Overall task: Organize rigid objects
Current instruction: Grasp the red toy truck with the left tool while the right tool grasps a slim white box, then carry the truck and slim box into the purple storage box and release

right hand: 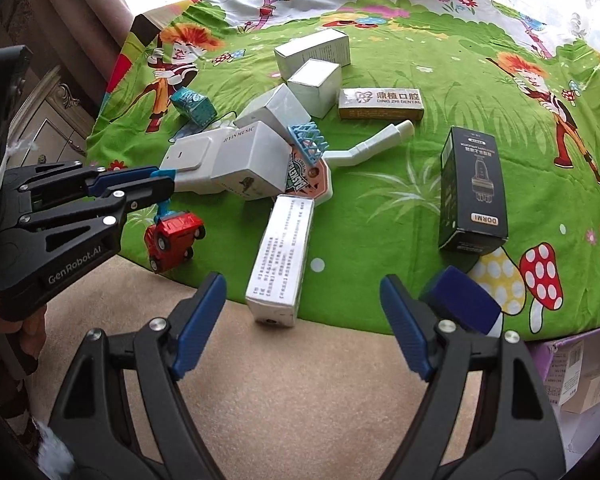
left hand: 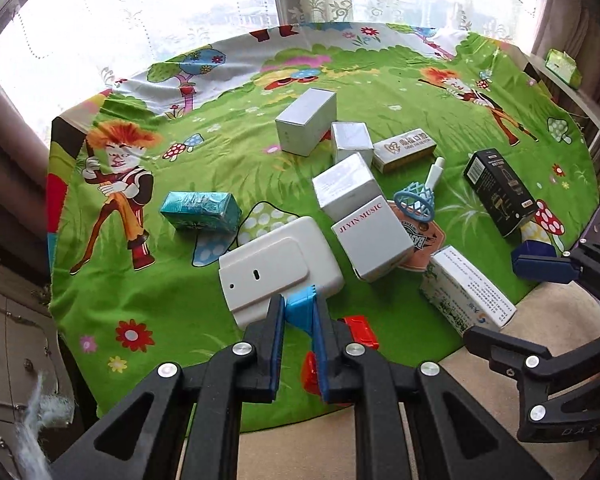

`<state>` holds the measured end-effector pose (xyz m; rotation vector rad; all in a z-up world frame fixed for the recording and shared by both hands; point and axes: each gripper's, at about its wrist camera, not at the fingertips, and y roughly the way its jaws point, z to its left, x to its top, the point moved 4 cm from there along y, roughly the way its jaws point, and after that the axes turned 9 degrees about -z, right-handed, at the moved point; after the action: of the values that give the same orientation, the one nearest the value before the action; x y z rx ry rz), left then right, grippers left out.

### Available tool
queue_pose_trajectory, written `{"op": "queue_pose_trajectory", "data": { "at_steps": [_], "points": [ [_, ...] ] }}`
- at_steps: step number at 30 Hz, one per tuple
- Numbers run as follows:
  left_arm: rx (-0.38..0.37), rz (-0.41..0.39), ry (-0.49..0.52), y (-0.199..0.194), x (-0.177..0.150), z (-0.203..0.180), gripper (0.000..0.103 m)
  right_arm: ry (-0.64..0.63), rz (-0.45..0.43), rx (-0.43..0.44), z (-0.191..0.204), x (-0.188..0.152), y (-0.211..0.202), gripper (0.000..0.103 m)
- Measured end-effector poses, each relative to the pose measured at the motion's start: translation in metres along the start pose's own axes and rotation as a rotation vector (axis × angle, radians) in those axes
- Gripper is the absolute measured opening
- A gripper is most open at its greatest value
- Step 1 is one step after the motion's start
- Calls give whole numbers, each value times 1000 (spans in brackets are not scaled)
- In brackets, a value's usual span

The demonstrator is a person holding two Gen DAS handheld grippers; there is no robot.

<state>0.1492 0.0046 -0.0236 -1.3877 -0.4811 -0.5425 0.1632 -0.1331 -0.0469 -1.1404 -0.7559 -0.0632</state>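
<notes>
My left gripper (left hand: 300,312) is shut on the blue ladder of a red toy fire truck (left hand: 358,334) and holds it above the near edge of the green cartoon cloth (left hand: 172,280); the truck also shows in the right wrist view (right hand: 172,240), hanging under the left gripper (right hand: 162,184). My right gripper (right hand: 302,300) is open and empty, just short of a long white box (right hand: 280,260) at the cloth's edge. A dark blue box (right hand: 466,302) lies beside its right finger.
On the cloth lie a white plastic case (left hand: 276,268), a JIYIN MUSIC box (left hand: 370,236), several white boxes, a teal box (left hand: 200,210), a gold dental box (right hand: 380,104), a black DORMI box (right hand: 472,188), a toy basketball hoop (right hand: 308,142). Beige floor lies in front.
</notes>
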Motion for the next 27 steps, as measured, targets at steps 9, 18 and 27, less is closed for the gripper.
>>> {"op": "queue_pose_trajectory", "data": {
  "at_steps": [9, 18, 27],
  "points": [
    [-134, 14, -87, 0, 0, -24, 14, -35, 7, -12, 8, 6, 14, 80],
    [-291, 65, -317, -3, -21, -13, 14, -1, 57, 45, 4, -5, 27, 29],
    [-311, 95, -324, -10, -41, -16, 14, -7, 20, 38, 5, -6, 21, 28]
  ]
}}
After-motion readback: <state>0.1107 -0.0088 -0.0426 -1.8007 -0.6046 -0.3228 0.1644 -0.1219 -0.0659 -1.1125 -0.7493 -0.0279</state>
